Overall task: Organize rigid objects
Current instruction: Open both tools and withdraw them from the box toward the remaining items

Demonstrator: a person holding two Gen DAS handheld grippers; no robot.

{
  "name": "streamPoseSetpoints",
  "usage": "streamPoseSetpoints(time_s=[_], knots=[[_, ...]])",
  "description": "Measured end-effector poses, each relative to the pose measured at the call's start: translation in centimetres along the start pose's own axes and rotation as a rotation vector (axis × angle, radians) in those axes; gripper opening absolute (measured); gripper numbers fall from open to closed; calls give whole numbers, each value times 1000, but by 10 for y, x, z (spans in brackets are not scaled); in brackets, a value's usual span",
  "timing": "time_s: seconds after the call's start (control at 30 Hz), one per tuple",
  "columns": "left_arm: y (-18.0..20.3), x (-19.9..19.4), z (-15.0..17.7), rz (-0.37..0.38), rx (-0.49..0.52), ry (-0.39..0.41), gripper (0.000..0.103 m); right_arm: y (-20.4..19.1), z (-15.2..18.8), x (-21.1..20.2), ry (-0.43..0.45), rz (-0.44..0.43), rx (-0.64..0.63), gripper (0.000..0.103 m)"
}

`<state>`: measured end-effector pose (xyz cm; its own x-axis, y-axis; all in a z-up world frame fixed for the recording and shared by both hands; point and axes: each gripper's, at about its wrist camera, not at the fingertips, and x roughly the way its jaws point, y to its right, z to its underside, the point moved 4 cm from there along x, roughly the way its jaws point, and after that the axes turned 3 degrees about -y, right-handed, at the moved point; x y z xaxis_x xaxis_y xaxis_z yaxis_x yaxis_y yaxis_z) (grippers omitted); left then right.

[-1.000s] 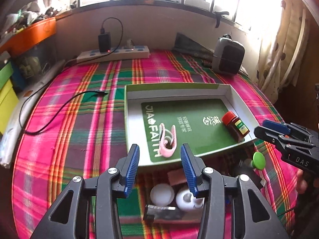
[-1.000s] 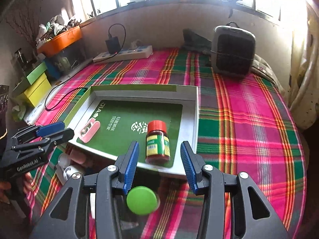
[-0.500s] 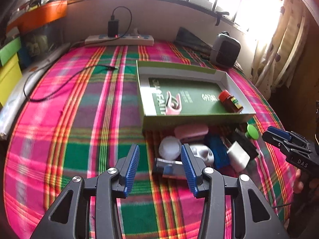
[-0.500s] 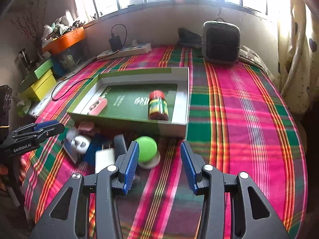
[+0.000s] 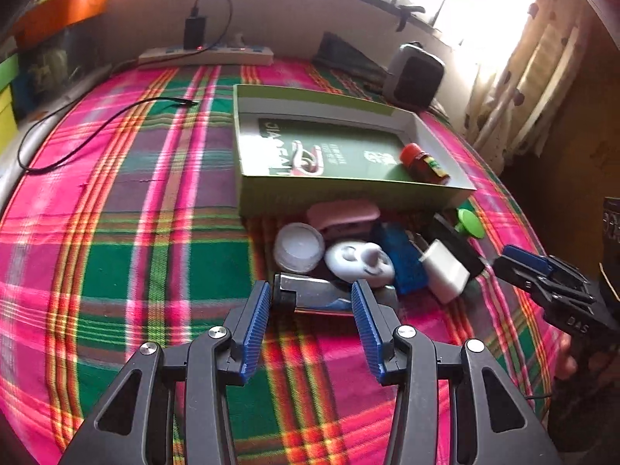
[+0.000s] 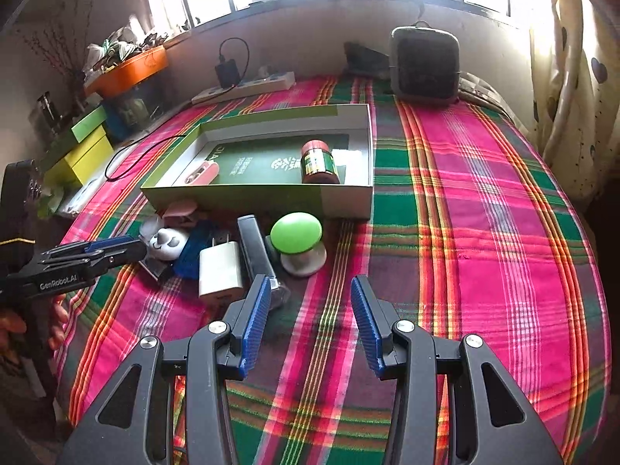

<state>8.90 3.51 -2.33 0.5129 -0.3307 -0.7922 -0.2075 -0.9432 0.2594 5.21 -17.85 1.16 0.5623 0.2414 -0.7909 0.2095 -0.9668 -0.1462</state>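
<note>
A green box lid (image 5: 348, 190) (image 6: 255, 197) lies on the plaid table, holding a red-capped jar (image 5: 424, 162) (image 6: 319, 159) and a pink clip (image 5: 306, 157) (image 6: 201, 172). In front of it sits a pile: a white round lid (image 5: 298, 246), a white face-shaped piece (image 5: 358, 261) (image 6: 168, 242), a blue block (image 5: 403, 257), a white charger (image 5: 445, 271) (image 6: 221, 267), a black bar (image 6: 255, 252), a green-topped knob (image 6: 298, 238) and a shiny metal piece (image 5: 314, 296). My left gripper (image 5: 308, 290) stands open just short of the metal piece. My right gripper (image 6: 308, 286) is open over bare cloth below the knob.
A power strip (image 5: 205, 54) with a black adapter and a trailing cable (image 5: 97, 131) lie at the back left. A grey heater (image 6: 424, 62) stands at the back right. Coloured boxes (image 6: 81, 147) sit at the left edge. Curtains hang on the right.
Both grippers have drawn back from over the green lid toward the near side of the table, so the pile now lies ahead of them. Jaws have kept their width.
</note>
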Motion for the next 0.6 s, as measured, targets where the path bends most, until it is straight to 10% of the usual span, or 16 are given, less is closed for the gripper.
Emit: streamPoseSetpoints(time_s=[0.6], knots=[[38, -23, 36, -12, 110, 11, 43, -6, 13, -1, -10, -1, -3, 44]])
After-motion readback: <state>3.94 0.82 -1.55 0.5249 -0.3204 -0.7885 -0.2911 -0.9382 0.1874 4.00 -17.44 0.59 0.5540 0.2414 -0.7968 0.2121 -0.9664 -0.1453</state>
